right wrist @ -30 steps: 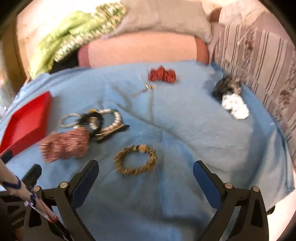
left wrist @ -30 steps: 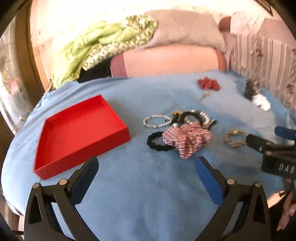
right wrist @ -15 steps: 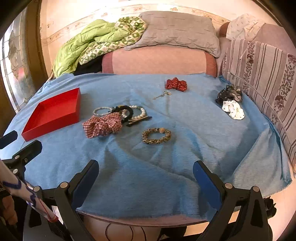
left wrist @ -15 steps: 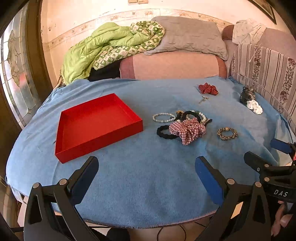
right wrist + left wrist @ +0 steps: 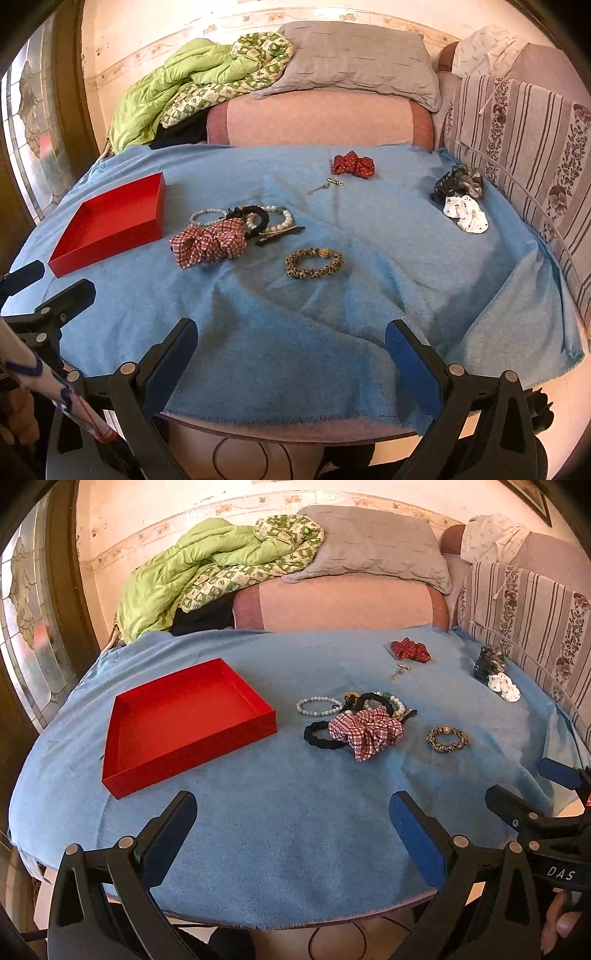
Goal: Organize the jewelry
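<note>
An empty red tray (image 5: 122,771) (image 5: 70,266) lies at the left of the blue cloth. A cluster sits mid-table: red checked scrunchie (image 5: 365,731) (image 5: 208,242), black hair tie (image 5: 321,736), pale bead bracelet (image 5: 317,706) (image 5: 207,216), pearl bracelet (image 5: 284,219) and a hair clip (image 5: 280,232). Apart lie a leopard-print bracelet (image 5: 447,738) (image 5: 314,263), a small metal clasp (image 5: 400,671) (image 5: 327,185), a red bow (image 5: 410,650) (image 5: 352,165), and a dark and a white scrunchie (image 5: 504,686) (image 5: 465,214). My left gripper (image 5: 291,821) and right gripper (image 5: 290,350) hang open over the near table edge, holding nothing.
The blue cloth (image 5: 295,830) (image 5: 406,277) covers a round table and hangs over its near edge. Behind it stands a pink sofa (image 5: 340,605) with a green quilt (image 5: 192,572) and grey pillow (image 5: 354,55). A striped cushion (image 5: 535,147) borders the right, a glass door (image 5: 26,627) the left.
Both grippers have drawn back and risen from the table, so the whole cloth and near edge now show. Nothing on the table has moved; both stay open.
</note>
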A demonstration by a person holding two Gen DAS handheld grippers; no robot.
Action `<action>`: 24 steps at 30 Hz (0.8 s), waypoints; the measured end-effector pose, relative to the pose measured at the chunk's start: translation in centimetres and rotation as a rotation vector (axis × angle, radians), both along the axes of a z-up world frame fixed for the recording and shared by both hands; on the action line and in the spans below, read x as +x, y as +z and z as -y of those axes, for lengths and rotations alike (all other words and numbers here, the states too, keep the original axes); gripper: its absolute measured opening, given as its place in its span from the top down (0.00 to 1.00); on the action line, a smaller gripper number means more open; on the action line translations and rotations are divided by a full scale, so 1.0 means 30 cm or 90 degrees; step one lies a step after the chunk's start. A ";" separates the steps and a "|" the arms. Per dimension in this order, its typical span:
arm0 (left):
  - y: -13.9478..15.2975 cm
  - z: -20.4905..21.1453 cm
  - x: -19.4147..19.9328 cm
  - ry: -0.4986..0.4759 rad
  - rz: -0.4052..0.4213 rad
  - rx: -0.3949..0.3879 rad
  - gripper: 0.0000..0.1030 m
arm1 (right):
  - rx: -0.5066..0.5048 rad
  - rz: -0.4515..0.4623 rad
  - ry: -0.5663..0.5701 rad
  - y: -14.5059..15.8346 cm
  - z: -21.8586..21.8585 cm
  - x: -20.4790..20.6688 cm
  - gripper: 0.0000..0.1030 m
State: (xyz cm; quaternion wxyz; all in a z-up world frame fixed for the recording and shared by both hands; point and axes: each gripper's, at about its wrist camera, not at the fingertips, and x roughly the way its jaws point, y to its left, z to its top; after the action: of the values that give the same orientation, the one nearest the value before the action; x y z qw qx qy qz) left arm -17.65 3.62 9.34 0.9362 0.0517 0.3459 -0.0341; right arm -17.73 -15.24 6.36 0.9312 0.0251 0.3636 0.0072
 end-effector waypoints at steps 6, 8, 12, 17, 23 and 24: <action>-0.009 -0.005 0.002 -0.001 -0.003 -0.003 0.00 | 0.000 -0.002 0.004 -0.003 -0.005 0.002 0.00; -0.010 -0.004 0.002 0.000 -0.003 -0.002 0.00 | 0.001 -0.003 0.004 -0.003 -0.005 0.002 0.00; -0.019 -0.007 0.005 -0.002 -0.008 -0.003 0.00 | 0.000 -0.008 0.004 -0.005 -0.011 0.006 0.00; -0.028 -0.013 0.009 -0.001 -0.012 -0.006 0.00 | -0.003 -0.008 0.007 -0.008 -0.015 0.007 0.00; -0.037 -0.020 0.013 0.001 -0.020 -0.009 0.00 | -0.005 -0.012 0.008 -0.013 -0.021 0.010 0.00; -0.038 -0.021 0.013 0.000 -0.021 -0.010 0.00 | -0.005 -0.013 0.008 -0.012 -0.020 0.011 0.00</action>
State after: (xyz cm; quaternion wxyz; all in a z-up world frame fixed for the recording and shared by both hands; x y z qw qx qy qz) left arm -17.26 4.25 8.21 0.9308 0.0440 0.3608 -0.0374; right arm -17.40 -14.64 6.01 0.9276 0.0194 0.3730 0.0111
